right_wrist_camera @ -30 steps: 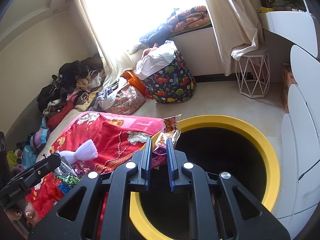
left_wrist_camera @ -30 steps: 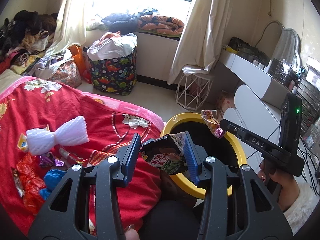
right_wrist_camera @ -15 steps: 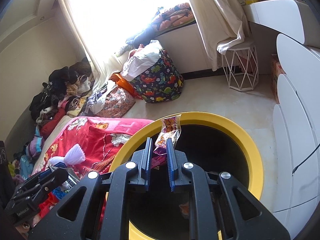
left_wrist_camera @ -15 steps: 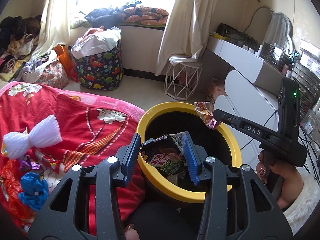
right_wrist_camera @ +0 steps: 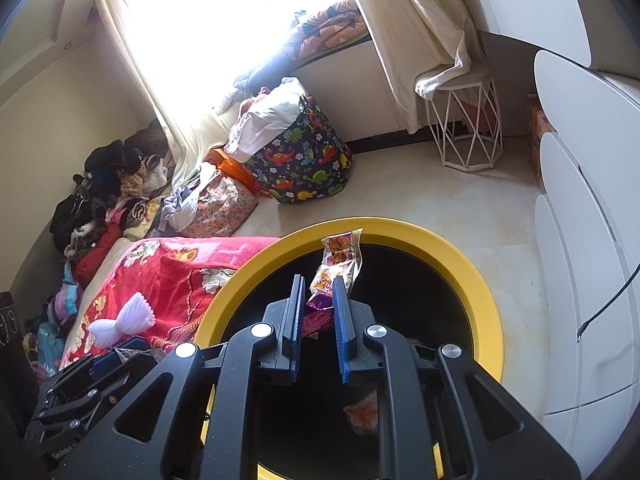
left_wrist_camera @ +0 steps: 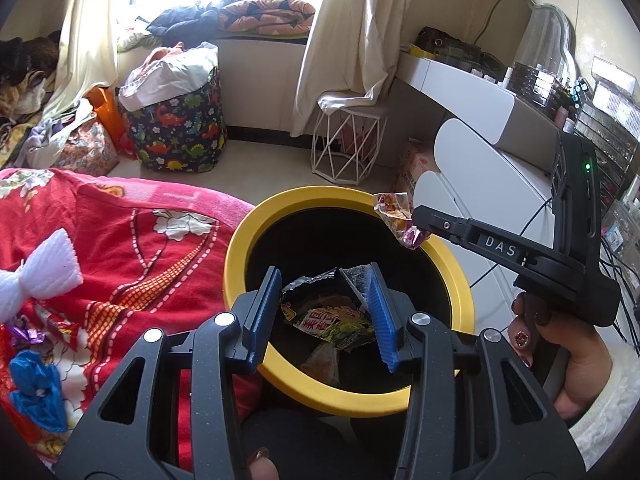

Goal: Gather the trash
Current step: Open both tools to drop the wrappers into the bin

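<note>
snack bag (left_wrist_camera: 326, 312): crinkly foil, light, slippery; pinched at both side edges in left tongs (left_wrist_camera: 326, 314), over yellow-rimmed bin (left_wrist_camera: 280, 204). candy wrapper (right_wrist_camera: 338, 264): thin, limp; clamped low in narrow right tongs (right_wrist_camera: 316, 314), above same bin.

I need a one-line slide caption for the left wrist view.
Left gripper holds a crumpled snack bag over the yellow-rimmed bin.
</note>
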Available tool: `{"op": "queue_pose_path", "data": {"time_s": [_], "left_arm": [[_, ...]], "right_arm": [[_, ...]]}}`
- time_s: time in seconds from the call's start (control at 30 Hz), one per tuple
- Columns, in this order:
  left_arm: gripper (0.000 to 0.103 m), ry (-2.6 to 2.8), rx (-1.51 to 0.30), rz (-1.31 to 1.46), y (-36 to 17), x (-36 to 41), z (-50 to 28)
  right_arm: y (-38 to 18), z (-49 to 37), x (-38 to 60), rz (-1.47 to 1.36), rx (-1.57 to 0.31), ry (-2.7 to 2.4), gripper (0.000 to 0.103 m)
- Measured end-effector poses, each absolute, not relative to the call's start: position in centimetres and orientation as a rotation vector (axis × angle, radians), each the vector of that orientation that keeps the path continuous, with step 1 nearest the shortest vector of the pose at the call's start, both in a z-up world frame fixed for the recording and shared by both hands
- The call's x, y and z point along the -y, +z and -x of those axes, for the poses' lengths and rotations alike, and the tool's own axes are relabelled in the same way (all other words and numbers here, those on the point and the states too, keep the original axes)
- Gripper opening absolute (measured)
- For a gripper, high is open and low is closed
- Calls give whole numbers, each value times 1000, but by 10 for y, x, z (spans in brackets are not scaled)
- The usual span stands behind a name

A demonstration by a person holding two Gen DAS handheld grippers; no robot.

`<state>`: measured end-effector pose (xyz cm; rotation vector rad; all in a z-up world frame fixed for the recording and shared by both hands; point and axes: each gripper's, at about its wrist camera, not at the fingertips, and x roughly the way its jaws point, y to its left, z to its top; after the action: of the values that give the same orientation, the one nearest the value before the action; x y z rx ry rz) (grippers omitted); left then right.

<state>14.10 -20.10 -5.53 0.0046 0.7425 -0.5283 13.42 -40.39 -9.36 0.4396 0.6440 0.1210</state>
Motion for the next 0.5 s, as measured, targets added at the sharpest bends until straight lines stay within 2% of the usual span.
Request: {"op": "queue_pose_path", "data": {"time_s": [0.37, 0.4, 0.43, 0.5], "left_arm": [[37, -540, -761, -2, -66, 208, -147], [46, -542, -768, 9, -67, 208, -149], [59, -540, -772, 18, -67, 209, -150], [75, -528, -769, 30, -68, 207, -151]], "right_arm": [[-99, -136, 408, -456, -664, 110, 16], [-101, -137, 409, -469, -671, 108, 18], [-102, -137, 411, -482, -676, 101, 22], [-103, -136, 414, -492, -677, 89, 41]]}}
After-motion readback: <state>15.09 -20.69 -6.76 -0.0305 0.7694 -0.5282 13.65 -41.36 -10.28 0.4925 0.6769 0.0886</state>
